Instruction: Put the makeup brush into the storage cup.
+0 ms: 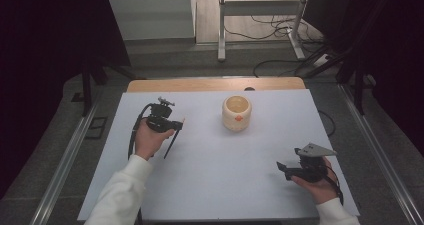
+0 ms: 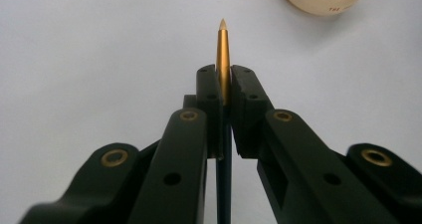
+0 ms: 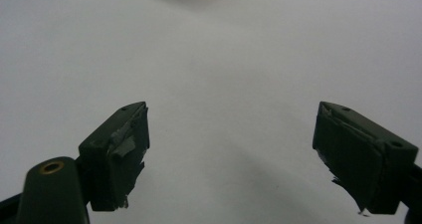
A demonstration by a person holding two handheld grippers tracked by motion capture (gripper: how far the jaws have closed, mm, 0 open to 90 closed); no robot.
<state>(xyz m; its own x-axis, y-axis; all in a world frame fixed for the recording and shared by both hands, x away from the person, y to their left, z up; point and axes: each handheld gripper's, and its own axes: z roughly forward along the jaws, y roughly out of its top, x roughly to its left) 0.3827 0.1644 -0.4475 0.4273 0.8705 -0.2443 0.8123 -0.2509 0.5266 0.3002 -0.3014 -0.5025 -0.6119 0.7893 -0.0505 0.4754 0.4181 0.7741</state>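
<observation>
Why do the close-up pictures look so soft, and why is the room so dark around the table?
In the high view, light falls on the white table while both sides go black. In the left gripper view, the pen tip is fairly sharp, but the left tongs blur toward the camera. In the right gripper view, the open right tongs look soft, with faint shadows beneath.

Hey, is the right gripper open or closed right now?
Open. In the right gripper view, the right gripper has its two jaws set wide apart with bare white table between them and nothing held.
</observation>
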